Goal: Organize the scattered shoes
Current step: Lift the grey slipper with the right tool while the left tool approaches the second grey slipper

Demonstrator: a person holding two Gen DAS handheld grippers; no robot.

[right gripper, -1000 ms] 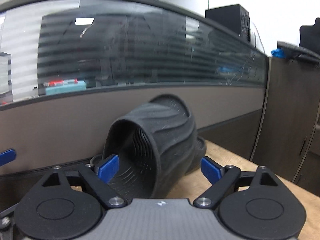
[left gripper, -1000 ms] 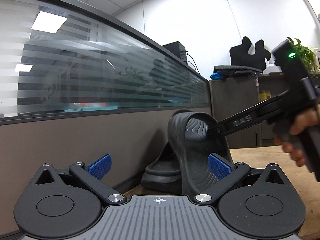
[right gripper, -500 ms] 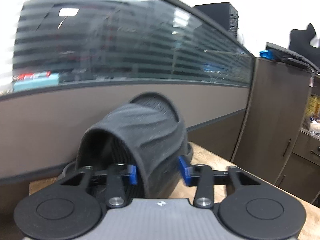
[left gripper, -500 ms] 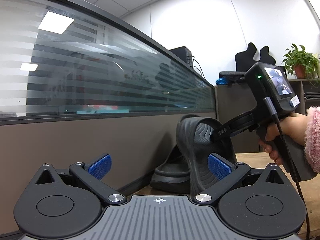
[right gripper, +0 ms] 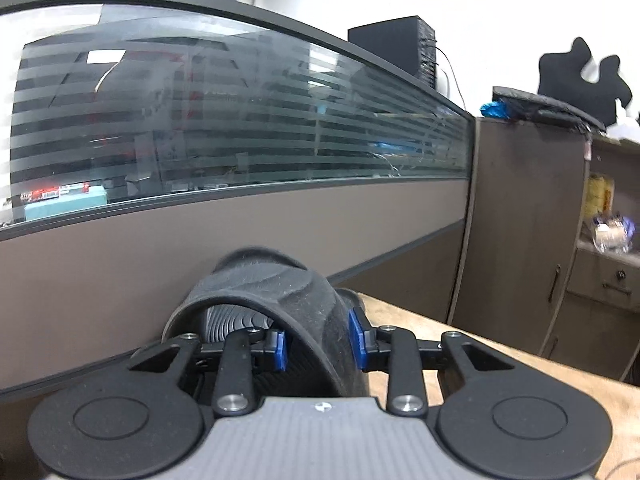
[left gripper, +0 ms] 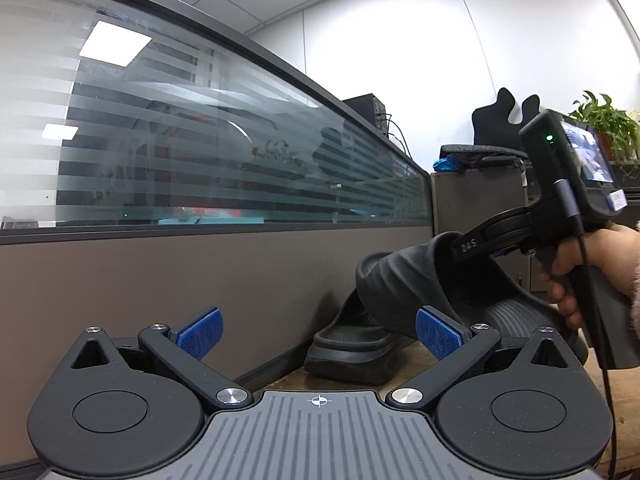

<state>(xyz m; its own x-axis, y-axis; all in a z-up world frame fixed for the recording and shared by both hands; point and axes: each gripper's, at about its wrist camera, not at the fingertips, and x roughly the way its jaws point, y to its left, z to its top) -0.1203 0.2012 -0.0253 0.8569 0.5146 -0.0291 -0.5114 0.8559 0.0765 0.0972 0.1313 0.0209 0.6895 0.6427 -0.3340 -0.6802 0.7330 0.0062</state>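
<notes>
Two black rubber slides are by the partition wall. My right gripper [right gripper: 318,346] is shut on the strap of one black slide [right gripper: 280,292], its blue pads [right gripper: 357,344] pinching the strap's right side. In the left wrist view that slide [left gripper: 424,280] is tilted, resting partly on the second slide [left gripper: 352,344], which lies flat on the wooden surface against the partition. The right gripper body [left gripper: 560,204] and the hand holding it show at the right there. My left gripper [left gripper: 316,330] is open and empty, just short of both slides.
A grey partition with striped glass [left gripper: 200,184] runs along the left. A dark cabinet [right gripper: 524,240] stands at the far end of the wooden surface [right gripper: 500,364]. A potted plant [left gripper: 604,128] and a black chair back [left gripper: 504,120] are behind.
My right gripper closed on the slide's strap and tipped the slide from standing on edge down to a low tilt over the other slide. My left gripper stayed open.
</notes>
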